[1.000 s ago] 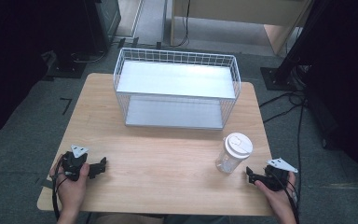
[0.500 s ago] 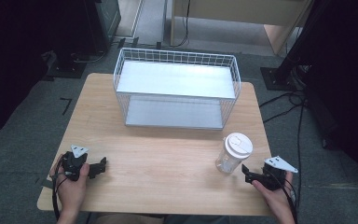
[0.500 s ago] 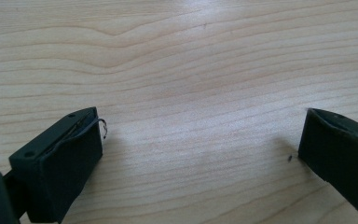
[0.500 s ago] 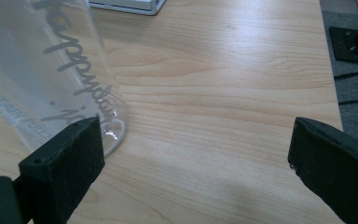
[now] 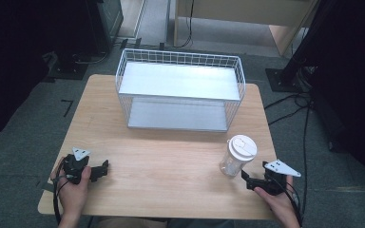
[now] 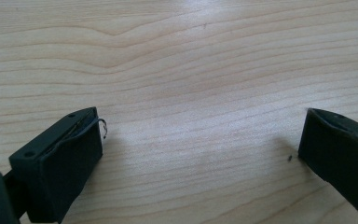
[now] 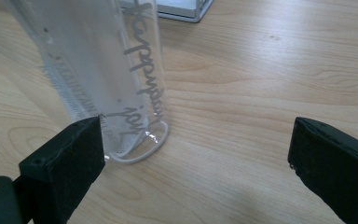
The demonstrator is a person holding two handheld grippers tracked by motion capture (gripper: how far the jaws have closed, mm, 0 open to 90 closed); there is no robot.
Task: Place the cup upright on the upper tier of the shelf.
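A clear plastic cup [image 5: 235, 157] with a white lid stands upright on the wooden table [image 5: 171, 156] at the front right. My right gripper [image 5: 250, 180] is open just in front and to the right of it. In the right gripper view the cup [image 7: 107, 79] with grey lettering rises just beyond the left jaw, off to the left of the gap, with nothing between the jaws. My left gripper [image 5: 103, 169] rests open at the table's front left. Its view has bare wood [image 6: 191, 93] between the wide-apart jaws.
A white wire basket [image 5: 180, 90] with a flat white bottom stands at the back middle of the table. Dark stands and cables [image 5: 294, 102] lie on the floor around the table. The person's hands hold both grippers at the front edge.
My right gripper has crept a little leftward toward the cup. The left gripper has stayed in place.
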